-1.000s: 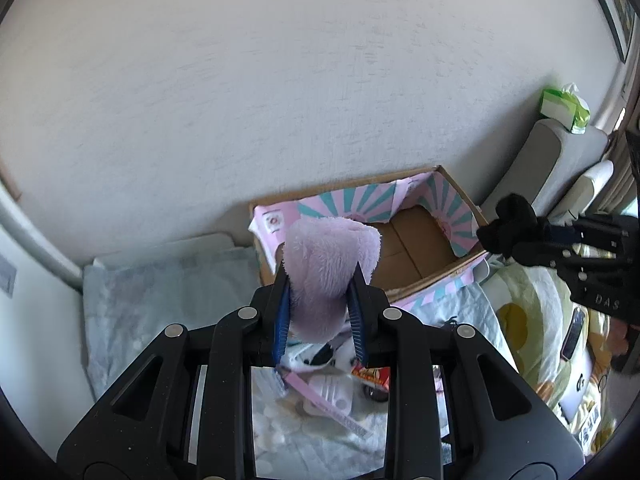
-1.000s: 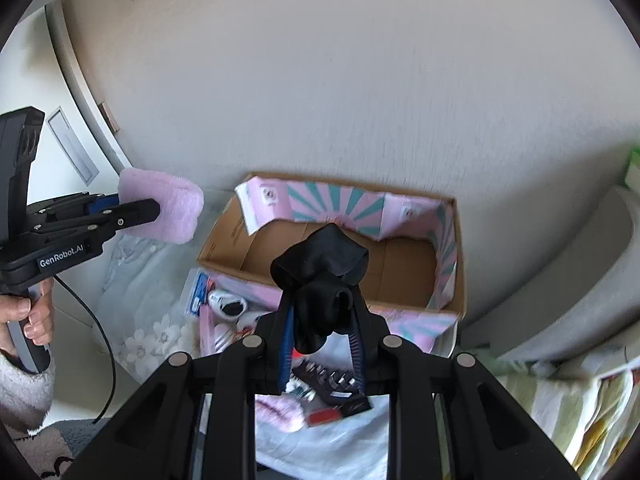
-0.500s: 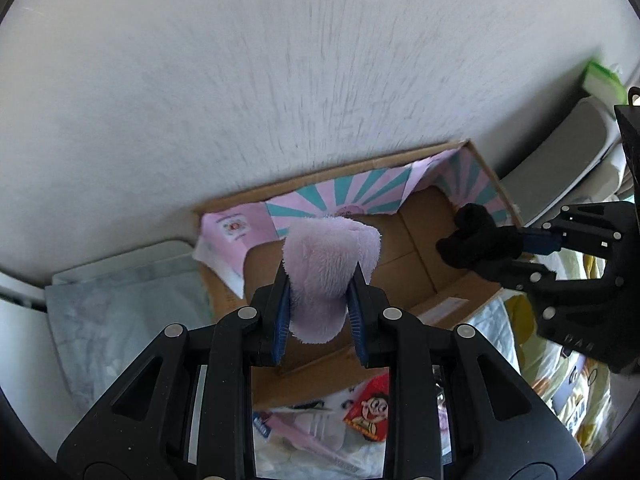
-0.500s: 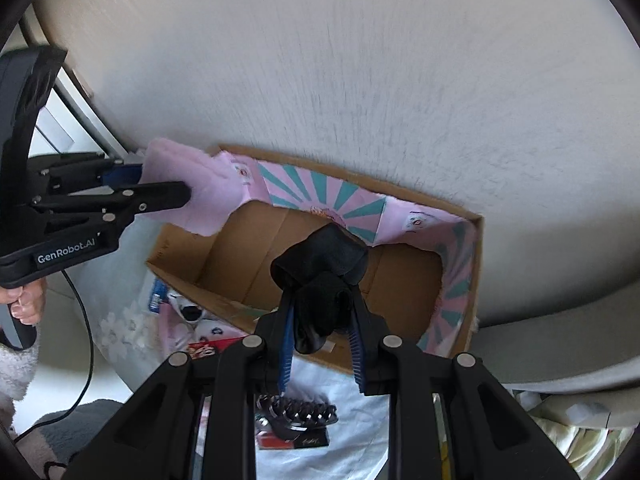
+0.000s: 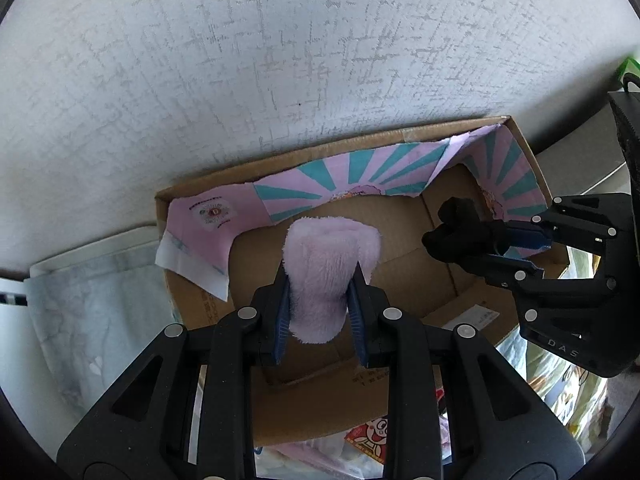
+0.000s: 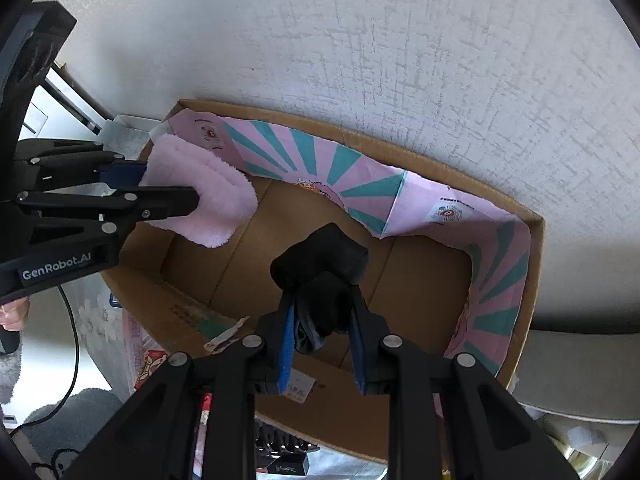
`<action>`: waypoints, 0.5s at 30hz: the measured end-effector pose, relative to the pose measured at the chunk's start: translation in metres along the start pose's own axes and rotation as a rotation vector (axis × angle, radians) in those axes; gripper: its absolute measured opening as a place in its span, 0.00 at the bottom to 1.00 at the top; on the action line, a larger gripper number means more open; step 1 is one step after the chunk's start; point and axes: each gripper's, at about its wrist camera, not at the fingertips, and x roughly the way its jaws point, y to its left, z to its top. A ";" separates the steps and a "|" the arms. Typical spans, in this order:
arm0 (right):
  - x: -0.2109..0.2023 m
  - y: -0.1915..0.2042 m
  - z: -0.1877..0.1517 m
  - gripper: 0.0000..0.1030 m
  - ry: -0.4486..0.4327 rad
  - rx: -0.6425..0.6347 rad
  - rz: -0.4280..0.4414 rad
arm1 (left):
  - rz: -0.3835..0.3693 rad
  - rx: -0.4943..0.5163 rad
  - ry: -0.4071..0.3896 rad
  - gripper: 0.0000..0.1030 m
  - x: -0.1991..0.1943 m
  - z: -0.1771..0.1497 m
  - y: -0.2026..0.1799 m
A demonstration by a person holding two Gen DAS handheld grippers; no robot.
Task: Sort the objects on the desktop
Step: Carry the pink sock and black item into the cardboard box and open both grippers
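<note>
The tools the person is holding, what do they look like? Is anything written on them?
Both tools are chunky black frames with silver rivets and blue pads inside the fingers. The left tool says "GenRobot.AI" in white, and a thin black cable hangs below it. The right tool shows the letters "DAS". A fuzzy grey sleeve peeks in.

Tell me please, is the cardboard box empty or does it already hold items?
Empty, as far as shown: the cardboard box shows only bare floor; the pink fluffy cloth and black cloth are gripper-held above it.
</note>
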 end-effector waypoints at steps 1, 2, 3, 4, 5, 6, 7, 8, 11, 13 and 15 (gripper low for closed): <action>0.001 -0.001 0.001 0.22 0.002 -0.001 0.003 | 0.000 -0.001 0.000 0.22 0.000 0.000 0.000; 0.002 -0.002 0.002 0.22 0.004 -0.003 0.003 | 0.002 0.000 0.001 0.22 0.001 0.002 0.001; 0.002 -0.002 0.002 0.22 0.005 -0.005 0.002 | 0.004 0.002 0.004 0.22 0.002 0.003 0.002; 0.003 -0.002 0.002 0.22 0.006 -0.007 0.003 | 0.008 0.007 0.007 0.22 0.003 0.003 0.001; 0.005 -0.002 0.005 0.22 0.010 -0.009 0.003 | 0.010 0.010 0.008 0.22 0.003 0.003 0.001; 0.006 -0.002 0.006 0.22 0.013 -0.010 0.004 | 0.016 0.016 0.008 0.22 0.003 0.003 0.000; 0.007 -0.002 0.006 0.22 0.019 -0.012 0.002 | 0.020 0.023 0.009 0.22 0.003 0.003 0.000; 0.009 -0.003 0.009 0.22 0.027 -0.017 -0.001 | 0.028 0.030 0.014 0.23 0.004 0.002 -0.001; 0.013 0.000 0.011 0.31 0.039 -0.048 -0.046 | 0.082 0.035 0.027 0.33 0.006 0.002 -0.002; 0.015 -0.001 0.010 0.58 0.057 -0.053 -0.062 | 0.096 0.030 0.015 0.58 0.003 -0.001 -0.001; 0.015 -0.003 0.007 0.88 0.067 -0.043 -0.024 | 0.092 0.039 -0.027 1.00 -0.005 -0.004 -0.002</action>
